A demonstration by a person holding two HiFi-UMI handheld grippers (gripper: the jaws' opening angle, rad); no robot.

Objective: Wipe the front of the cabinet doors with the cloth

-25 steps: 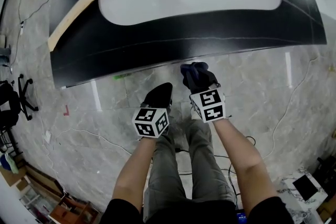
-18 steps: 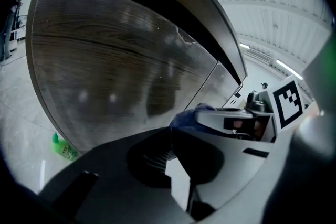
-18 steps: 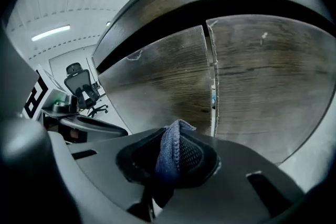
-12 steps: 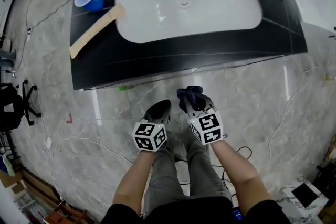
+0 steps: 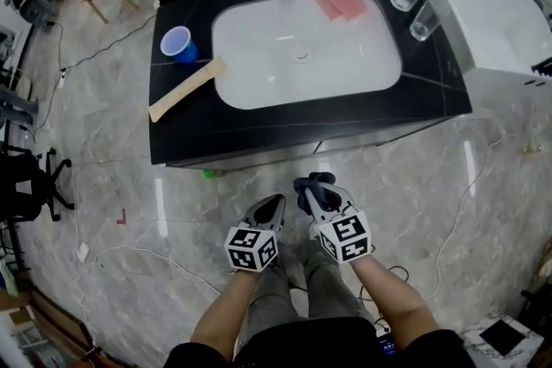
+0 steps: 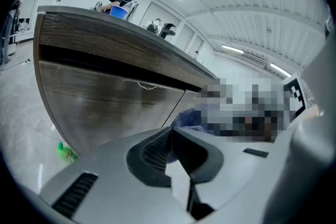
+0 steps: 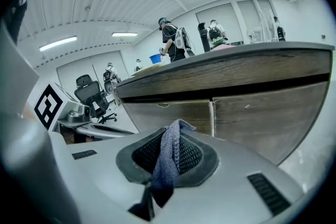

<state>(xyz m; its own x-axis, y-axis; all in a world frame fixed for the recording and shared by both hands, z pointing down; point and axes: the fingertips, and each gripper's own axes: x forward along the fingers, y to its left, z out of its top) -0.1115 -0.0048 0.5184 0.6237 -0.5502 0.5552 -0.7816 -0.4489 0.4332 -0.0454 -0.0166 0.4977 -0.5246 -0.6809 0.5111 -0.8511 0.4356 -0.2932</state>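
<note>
Your right gripper (image 5: 316,192) low, short of doors (image 7: 262,113), clenched on cloth (image 7: 167,162); cloth apart from doors. Left gripper (image 5: 267,209) just beside right, jaws pressed together, nothing between. Counter (image 5: 285,146) above doors carries cup (image 5: 177,42), plank (image 5: 185,88). Head view: counter hides doors.

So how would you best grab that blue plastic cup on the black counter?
Probably from above: the blue plastic cup stands upright, mouth open, so one jaw could go inside and one outside, pinching the rim. The long wooden board lies close in front of it, crowding a side approach from here.
</note>
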